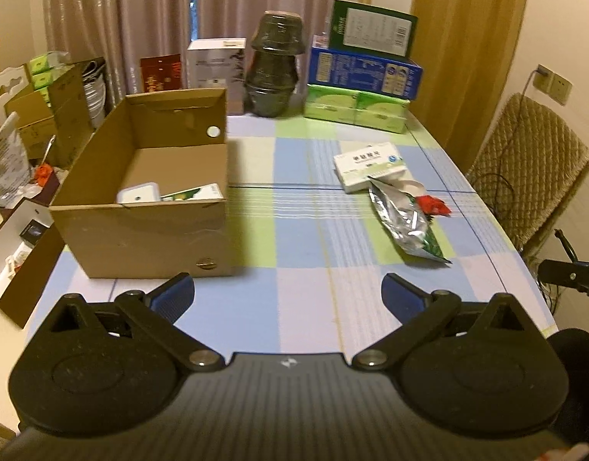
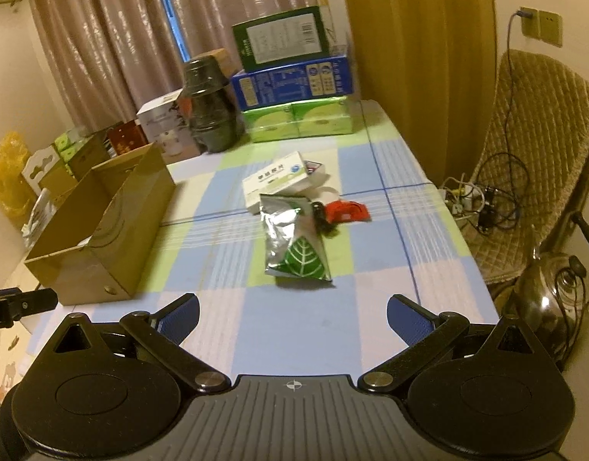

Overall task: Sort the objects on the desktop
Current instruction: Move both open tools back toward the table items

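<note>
An open cardboard box stands on the left of the checked tablecloth, with a white case and a green-and-white packet inside; it also shows in the right wrist view. A white medicine box, a silver foil pouch with a green leaf and a small red object lie together right of centre. My left gripper is open and empty above the near table edge. My right gripper is open and empty, short of the pouch.
At the back of the table stand a dark stacked pot, stacked blue, green and tissue boxes, and white and red boxes. A padded chair and cables stand to the right. Cartons clutter the left.
</note>
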The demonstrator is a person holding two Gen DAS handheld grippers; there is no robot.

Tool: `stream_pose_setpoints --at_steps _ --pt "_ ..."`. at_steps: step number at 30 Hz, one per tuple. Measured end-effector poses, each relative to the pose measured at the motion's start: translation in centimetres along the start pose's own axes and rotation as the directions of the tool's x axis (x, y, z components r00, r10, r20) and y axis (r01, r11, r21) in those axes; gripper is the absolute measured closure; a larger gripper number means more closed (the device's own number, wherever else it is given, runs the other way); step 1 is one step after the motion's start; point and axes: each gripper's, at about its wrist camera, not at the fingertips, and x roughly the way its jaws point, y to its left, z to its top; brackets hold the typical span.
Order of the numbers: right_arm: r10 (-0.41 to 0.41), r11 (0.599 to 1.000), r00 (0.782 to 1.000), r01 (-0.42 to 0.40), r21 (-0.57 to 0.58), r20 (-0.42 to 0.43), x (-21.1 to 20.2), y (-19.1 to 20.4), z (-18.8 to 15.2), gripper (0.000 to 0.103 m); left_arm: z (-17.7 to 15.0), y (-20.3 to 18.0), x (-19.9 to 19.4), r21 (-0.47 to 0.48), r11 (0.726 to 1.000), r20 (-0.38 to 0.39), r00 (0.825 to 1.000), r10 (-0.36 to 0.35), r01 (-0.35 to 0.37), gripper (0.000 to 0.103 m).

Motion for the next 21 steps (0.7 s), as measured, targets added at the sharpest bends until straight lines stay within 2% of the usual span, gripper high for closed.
stream_pose_setpoints --at_steps 8,21 --pt "0.002 1.0 1.0 -0.002 0.026 -0.009 -0.1 -1.1 -0.6 0.002 -0.5 -1.7 0.5 0.036 0.999 -0.022 1.0 -0.01 0.011 0.001" --pt "-0.001 0.999 1.0 0.002 0.037 -0.018 0.2 -1.5 -0.9 0.002 -0.8 -2.4 1.3 0.049 0.999 -0.046 0.999 -0.022 0.024 0.001"
